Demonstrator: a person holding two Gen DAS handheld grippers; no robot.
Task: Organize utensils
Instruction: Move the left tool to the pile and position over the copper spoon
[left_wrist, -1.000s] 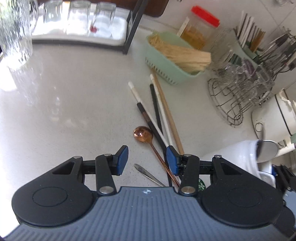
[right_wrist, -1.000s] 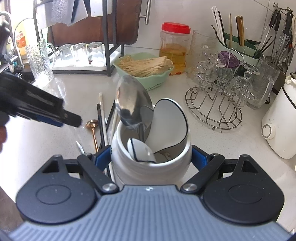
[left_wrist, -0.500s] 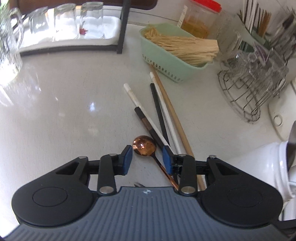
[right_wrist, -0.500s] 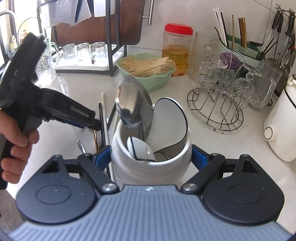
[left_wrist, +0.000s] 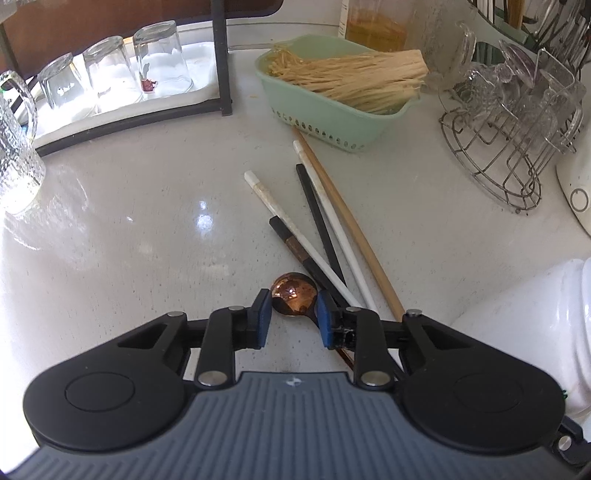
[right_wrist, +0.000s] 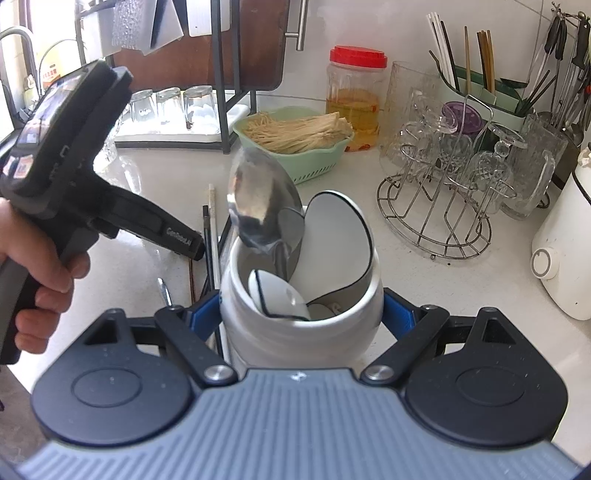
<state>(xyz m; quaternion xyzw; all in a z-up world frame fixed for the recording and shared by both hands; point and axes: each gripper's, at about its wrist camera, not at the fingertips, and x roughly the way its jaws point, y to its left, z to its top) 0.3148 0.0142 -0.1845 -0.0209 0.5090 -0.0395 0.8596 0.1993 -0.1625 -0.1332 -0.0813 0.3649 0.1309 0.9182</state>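
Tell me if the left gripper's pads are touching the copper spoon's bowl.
Cannot tell. In the left wrist view, the pads flank the copper spoon closely, with no plain gap or contact.

Bare countertop (left_wrist: 122, 221) lay open to the left of the chopsticks (left_wrist: 325, 236). Behind them the green basket (left_wrist: 332, 110) blocked the way, with the glass rack (left_wrist: 221, 55) to its left; the wire glass stand (left_wrist: 509, 147) and the white crock (right_wrist: 299, 325) hemmed in the right.

The pale counter (left_wrist: 110, 229) carries loose chopsticks (left_wrist: 325, 225) just before the green basket (left_wrist: 332, 110); a copper spoon (left_wrist: 294, 299) beyond them.
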